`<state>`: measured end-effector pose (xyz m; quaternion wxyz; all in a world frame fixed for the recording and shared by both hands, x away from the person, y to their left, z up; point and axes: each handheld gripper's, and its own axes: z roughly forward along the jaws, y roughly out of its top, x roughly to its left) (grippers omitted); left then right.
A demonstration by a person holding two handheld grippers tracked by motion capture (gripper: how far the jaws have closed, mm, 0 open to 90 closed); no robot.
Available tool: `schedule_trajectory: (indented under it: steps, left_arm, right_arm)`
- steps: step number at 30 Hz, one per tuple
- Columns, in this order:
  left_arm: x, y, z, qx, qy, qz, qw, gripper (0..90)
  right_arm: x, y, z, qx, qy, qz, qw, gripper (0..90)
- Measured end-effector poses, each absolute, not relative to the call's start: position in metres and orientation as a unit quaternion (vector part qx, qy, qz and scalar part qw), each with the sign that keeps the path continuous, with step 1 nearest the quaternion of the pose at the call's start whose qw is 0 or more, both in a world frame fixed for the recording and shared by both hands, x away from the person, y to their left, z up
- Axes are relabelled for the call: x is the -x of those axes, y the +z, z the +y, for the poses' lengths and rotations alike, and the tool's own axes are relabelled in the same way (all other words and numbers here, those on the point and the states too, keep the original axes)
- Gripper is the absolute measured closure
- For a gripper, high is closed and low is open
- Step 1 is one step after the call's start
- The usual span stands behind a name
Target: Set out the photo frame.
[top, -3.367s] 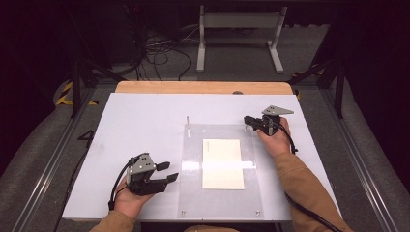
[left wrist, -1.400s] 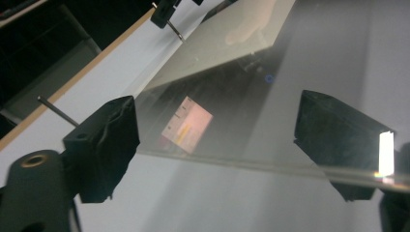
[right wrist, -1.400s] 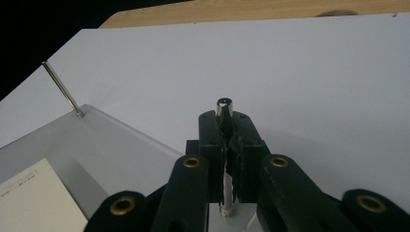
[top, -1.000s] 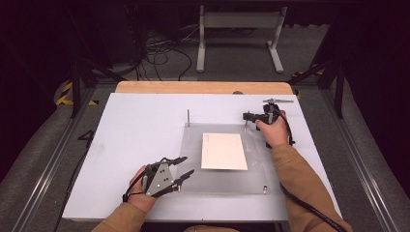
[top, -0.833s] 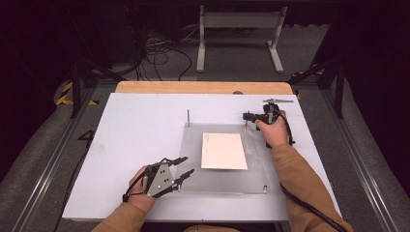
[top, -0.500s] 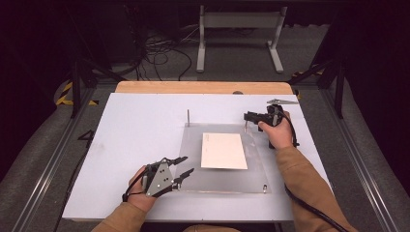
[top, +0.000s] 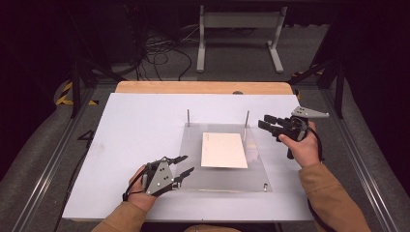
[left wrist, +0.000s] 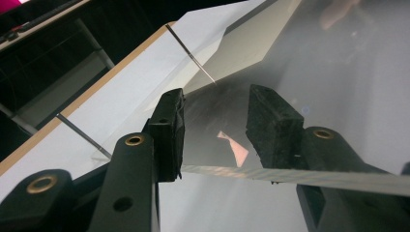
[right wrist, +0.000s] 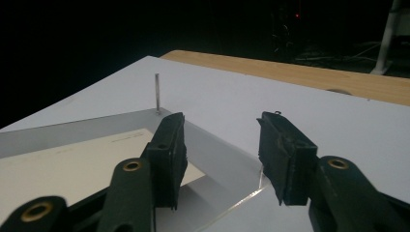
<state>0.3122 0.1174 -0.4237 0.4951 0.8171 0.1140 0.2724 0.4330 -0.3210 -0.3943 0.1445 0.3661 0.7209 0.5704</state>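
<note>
A clear plastic sheet (top: 217, 179) lies on the white table with a cream sheet of paper (top: 225, 150) at its middle. Thin metal pins (top: 188, 117) stand at its corners. My left gripper (top: 187, 164) is at the sheet's near left corner, open; in the left gripper view the sheet's edge (left wrist: 338, 180) crosses both jaws of the left gripper (left wrist: 215, 116), and no pad presses on it. My right gripper (top: 263, 122) hangs just right of the far right pin (top: 247, 118). Its jaws have just been opening; nothing is between the right gripper (right wrist: 220, 140) jaws, and the paper (right wrist: 72, 159) lies below them.
The white table top (top: 140, 135) has bare room left of the sheet and behind it. A wooden edge (top: 203, 87) runs along the back. Beyond it are floor cables (top: 159, 53) and a white stand (top: 239, 34). Another pin (top: 264, 186) stands at the sheet's near right corner.
My right gripper has drawn back to the right and upward from the sheet's far right corner, and its jaws have opened. The left gripper has stayed at the near left corner.
</note>
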Motion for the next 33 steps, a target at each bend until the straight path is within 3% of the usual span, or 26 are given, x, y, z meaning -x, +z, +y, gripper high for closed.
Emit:
schedule_trajectory:
  steps: [7, 19, 33]
  left_arm:
    - [-0.314, -0.423, 0.118, -0.816, 0.268, 0.115, 0.500, 56.0]
    - [-0.317, -0.418, 0.119, -0.815, 0.254, 0.125, 0.505, 55.3]
    - [-0.322, -0.412, 0.120, -0.815, 0.235, 0.134, 0.513, 54.1]
  right_arm:
    - [-0.392, -0.391, -0.331, -0.334, 0.575, 0.730, 0.156, 43.1]
    - [-0.346, -0.394, -0.339, -0.271, 0.532, 0.781, 0.183, 38.3]
    - [-0.320, -0.401, -0.313, -0.165, 0.501, 0.817, 0.232, 30.9]
